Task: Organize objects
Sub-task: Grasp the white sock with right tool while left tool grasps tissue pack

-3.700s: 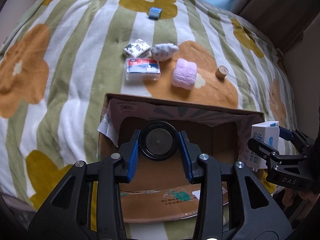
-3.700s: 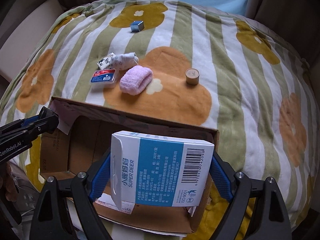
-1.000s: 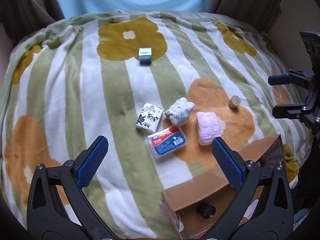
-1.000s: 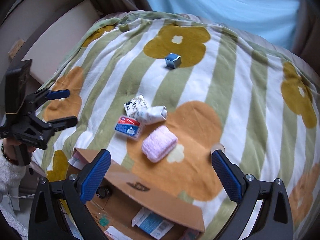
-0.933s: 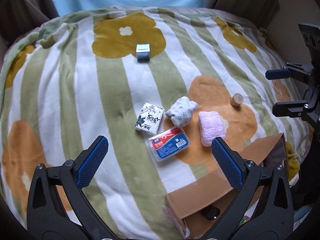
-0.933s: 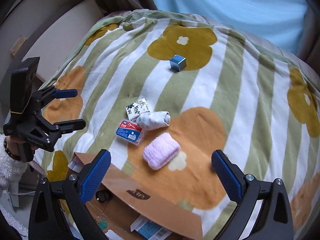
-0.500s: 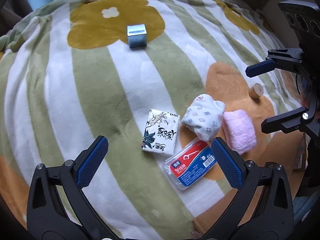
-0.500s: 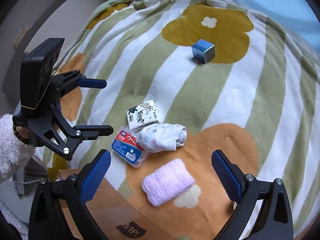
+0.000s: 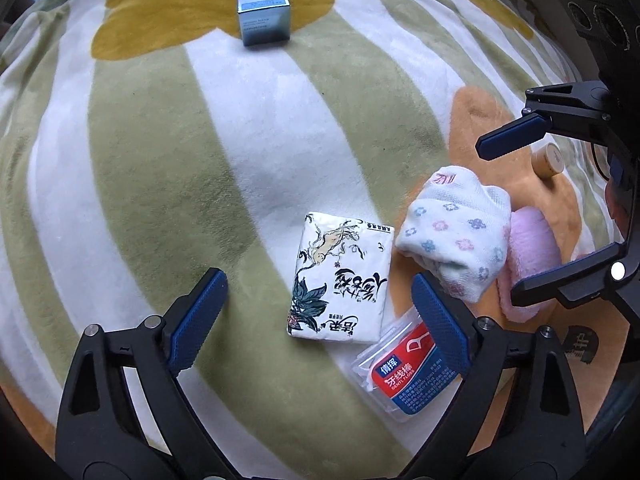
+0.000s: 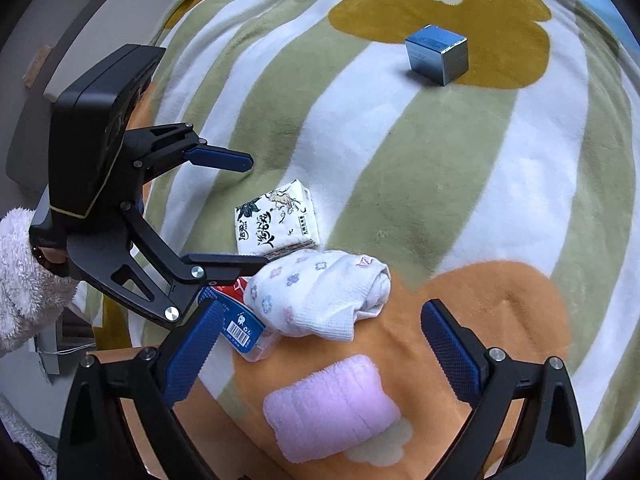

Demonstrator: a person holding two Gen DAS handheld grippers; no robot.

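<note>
A printed tissue pack (image 9: 340, 276) lies on the striped blanket, between the fingers of my open, empty left gripper (image 9: 318, 312). Beside it are a rolled flowered sock (image 9: 456, 236), a clear dental floss box (image 9: 408, 372) and a pink folded cloth (image 9: 532, 252). My right gripper (image 10: 320, 344) is open and empty, hovering over the sock (image 10: 320, 296) and the pink cloth (image 10: 332, 408). The tissue pack (image 10: 276, 216) and floss box (image 10: 236, 328) also show in the right wrist view. Each gripper shows in the other's view: the right (image 9: 516, 216), the left (image 10: 248, 212).
A small blue-silver box (image 9: 263, 16) stands far back on a yellow flower; it also shows in the right wrist view (image 10: 437, 54). A small round wooden piece (image 9: 548, 160) lies at the right. A cardboard box edge (image 10: 108, 364) sits at the near left.
Both grippers have let go of their earlier items, opened, and moved from the cardboard box down toward the cluster. The left now straddles the tissue pack, the right hangs over the sock and pink cloth.
</note>
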